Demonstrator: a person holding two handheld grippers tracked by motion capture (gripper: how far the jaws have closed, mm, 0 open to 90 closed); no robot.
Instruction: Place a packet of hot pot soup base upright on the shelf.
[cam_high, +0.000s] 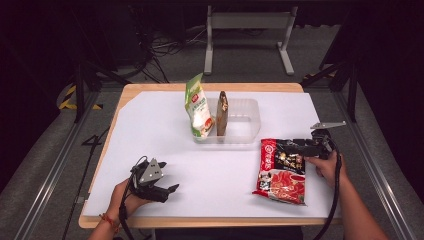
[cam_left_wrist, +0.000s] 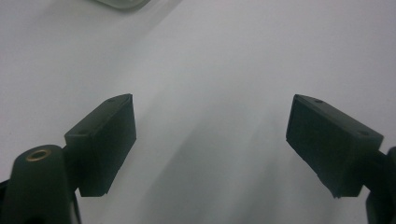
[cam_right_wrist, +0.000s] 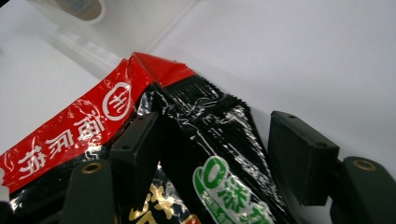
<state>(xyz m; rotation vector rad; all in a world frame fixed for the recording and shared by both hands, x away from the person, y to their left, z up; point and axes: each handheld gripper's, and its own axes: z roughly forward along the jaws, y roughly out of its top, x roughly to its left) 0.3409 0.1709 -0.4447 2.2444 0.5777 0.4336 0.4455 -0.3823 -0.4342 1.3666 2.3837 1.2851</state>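
A red and black noodle packet (cam_high: 281, 171) lies flat at the front right of the white sheet (cam_high: 150, 130). My right gripper (cam_high: 299, 148) is at the packet's far right corner, open. In the right gripper view the packet (cam_right_wrist: 205, 140) runs between the jaws of the right gripper (cam_right_wrist: 215, 119): one jaw is over the wrapper, the other stands past its edge. My left gripper (cam_high: 169, 180) rests open near the front left, over bare sheet, and the left gripper (cam_left_wrist: 212, 100) has nothing between its jaws.
A clear plastic tray (cam_high: 250, 107) sits at the middle back with a green and white pouch (cam_high: 196, 107) and a brown packet (cam_high: 222, 114) standing in its left end. The tray's corner (cam_right_wrist: 70, 32) lies just beyond the noodle packet. The wooden table edge (cam_high: 150, 87) frames the sheet.
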